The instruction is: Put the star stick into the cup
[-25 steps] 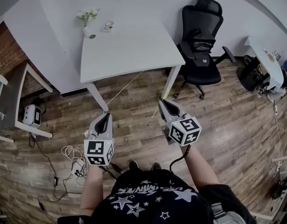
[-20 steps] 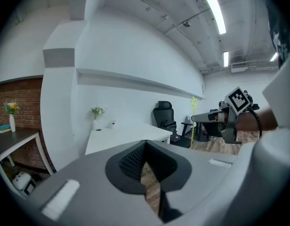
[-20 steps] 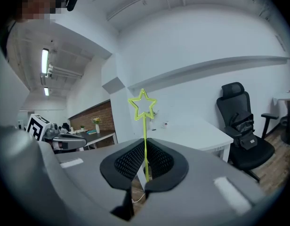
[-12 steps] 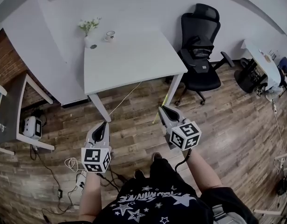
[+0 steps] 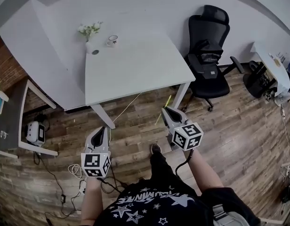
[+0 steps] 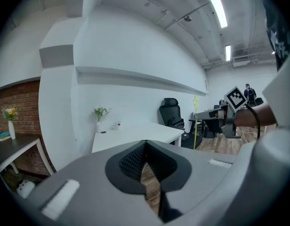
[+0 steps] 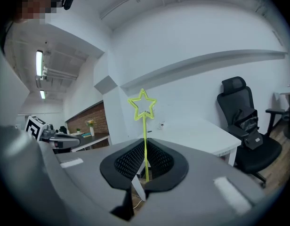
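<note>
**A:** The right gripper point(image 7: 145, 147) is clenched on the star stick point(image 7: 145, 128). The thin yellow-green shaft rises from between its jaws, with the hollow star well above the tips.

**B:** And the left gripper point(image 6: 145, 144)?

**A:** Its jaws are pressed together with nothing between them. In the head view both grippers are held out over the wooden floor point(image 5: 135, 131), short of the white table point(image 5: 135, 67). The left one is lower in the picture.

**B:** Where's the cup point(image 5: 112, 40)?

**A:** It stands near the table's far-left corner, just beside a white vase of flowers point(image 5: 90, 32) and well apart from the stick.

**B:** Anything else nearby?

**A:** A black office chair point(image 5: 208, 51) stands at the table's right side.
</note>
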